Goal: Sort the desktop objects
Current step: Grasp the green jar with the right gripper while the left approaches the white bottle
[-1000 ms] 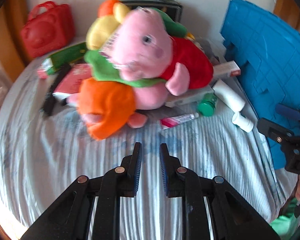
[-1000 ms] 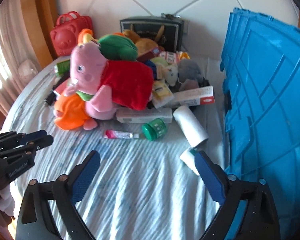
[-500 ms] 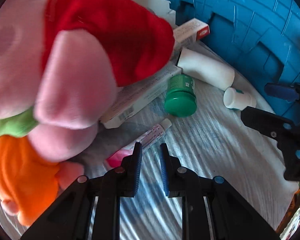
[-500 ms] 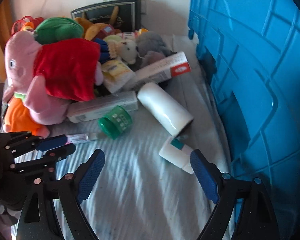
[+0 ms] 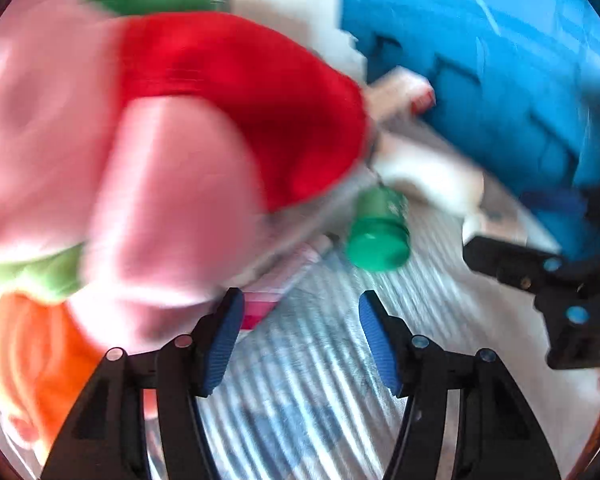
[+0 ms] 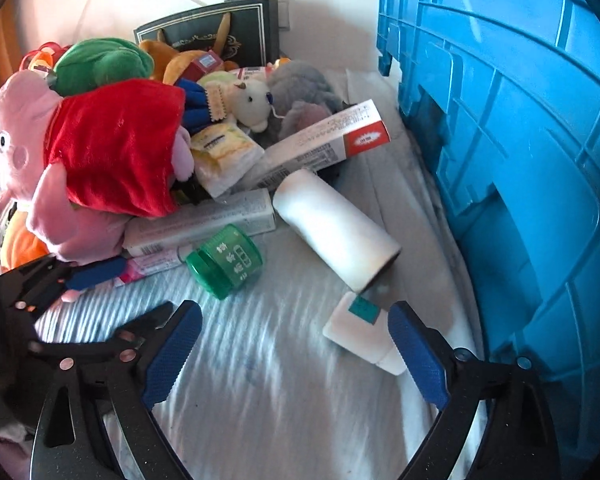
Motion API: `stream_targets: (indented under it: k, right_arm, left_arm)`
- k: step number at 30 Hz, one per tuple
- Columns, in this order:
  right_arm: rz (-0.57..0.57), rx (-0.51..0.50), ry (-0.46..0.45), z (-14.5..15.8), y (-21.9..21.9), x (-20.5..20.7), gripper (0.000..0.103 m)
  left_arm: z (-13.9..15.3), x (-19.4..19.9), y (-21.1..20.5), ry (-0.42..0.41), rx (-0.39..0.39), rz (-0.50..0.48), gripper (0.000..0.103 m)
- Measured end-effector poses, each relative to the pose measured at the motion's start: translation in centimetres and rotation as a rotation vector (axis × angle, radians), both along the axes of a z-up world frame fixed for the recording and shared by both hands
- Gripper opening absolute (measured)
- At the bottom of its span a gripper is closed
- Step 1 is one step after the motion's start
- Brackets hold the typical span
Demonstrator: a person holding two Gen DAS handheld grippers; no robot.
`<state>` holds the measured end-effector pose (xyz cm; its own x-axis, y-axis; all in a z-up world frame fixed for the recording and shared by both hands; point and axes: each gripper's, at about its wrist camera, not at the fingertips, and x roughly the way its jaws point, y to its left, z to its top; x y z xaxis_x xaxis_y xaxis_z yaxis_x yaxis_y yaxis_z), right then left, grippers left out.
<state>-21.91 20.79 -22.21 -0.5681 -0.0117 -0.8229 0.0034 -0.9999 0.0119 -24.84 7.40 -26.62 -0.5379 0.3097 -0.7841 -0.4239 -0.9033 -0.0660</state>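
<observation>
Left gripper [image 5: 300, 336]: jaws just opened, nothing gripped, pink tube [image 5: 268, 300] just ahead beside pig plush [image 5: 148, 184]. Right gripper [image 6: 296, 356]: spread wide, empty, over striped cloth [image 6: 260, 400], small white bottle [image 6: 364, 332] at its right finger. Green jar [image 6: 226, 260] lying between tube and white roll [image 6: 332, 228]; blue crate [image 6: 520, 160] alongside.

Home setting, likely a bedroom or kid's room. The surface is soft, pale, blue-streaked ribbed fabric [image 6: 260, 380], looks like a bed cover. A heap of plush toys at 10 o'clock: pink pig plush in a red dress [image 6: 100, 148], green plush [image 6: 100, 62], small white plush [image 6: 252, 104]. Household clutter is mixed in: toothpaste-type carton [image 6: 324, 140], green jar [image 6: 226, 262], white roll [image 6: 332, 228]. Blue plastic storage crate [image 6: 520, 160] at 3 o'clock, dark gift bag [image 6: 236, 28] at 12 against a white wall.
</observation>
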Motion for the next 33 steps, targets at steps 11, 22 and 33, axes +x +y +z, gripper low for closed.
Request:
stream_targets:
  k: [11, 22, 33]
  right_arm:
    - [0.067, -0.080, -0.017, -1.7, -0.7, -2.6, 0.078]
    - [0.097, -0.159, -0.050, -4.5, -2.4, -5.7, 0.062]
    - [0.138, -0.113, -0.016, -3.2, -3.6, -3.2, 0.052]
  left_arm:
    - [-1.4, -1.6, 1.5, -0.004, -0.033, 0.107, 0.039]
    - [-1.3, -1.9, 3.2, -0.026, -0.032, 0.100, 0.034]
    - [-1.0, 0.9, 2.7, -0.109, -0.012, 0.063, 0.001]
